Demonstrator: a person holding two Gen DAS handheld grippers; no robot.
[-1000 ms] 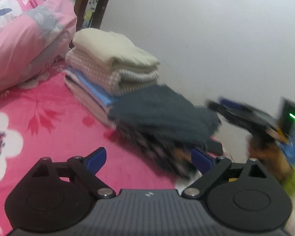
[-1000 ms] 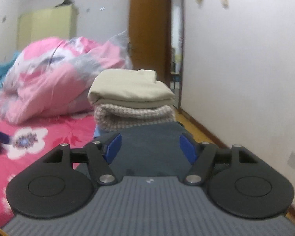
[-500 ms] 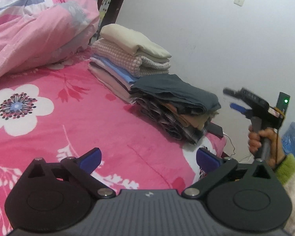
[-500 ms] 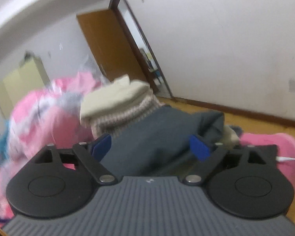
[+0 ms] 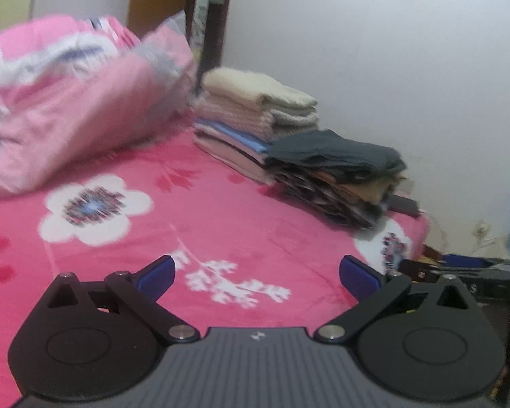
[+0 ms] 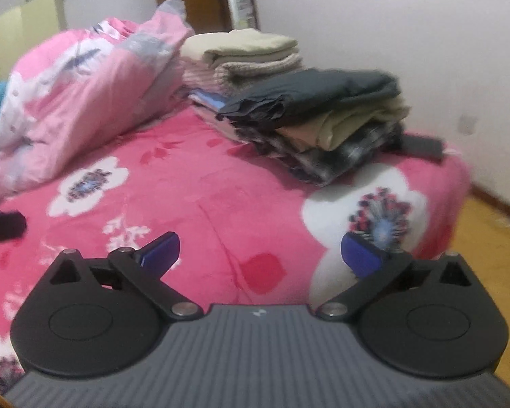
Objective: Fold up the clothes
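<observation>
Looking over: pink flowered bed [image 5: 241, 210], with both tongs low at the near edge.
Left tongs [image 5: 256, 273]: spread as wide as they go, nothing between the blue pads, just bedspread behind them.
Right tongs [image 6: 260, 251]: jaws opening, nearly full wide, nothing between them either. In the left view they're only a dark blurry shape at the far right edge [image 5: 482, 272], so no detail there.
Folded clothes [image 6: 309, 115]: on the far right side of the bed, well apart from both tongs. Dark grey piece [image 6: 323, 91] lies on top of the nearer stack, beige and plaid layers under it; how many pieces are in there, can't tell.
Far stack [image 5: 255, 108]: cream piece on top, knit and blue ones below, partly hidden behind the grey piece in the right view.
Quilt [image 5: 78, 102]: pink bundle on the far left, smeared by blur, cut off at the left edge.
Dark flat thing [image 6: 421, 146]: sits behind the nearer stack at the bed's right edge, too blurry to name.
Black object [image 6: 3, 226]: at the left edge of the right view, cut off, can't make out what it is.
</observation>
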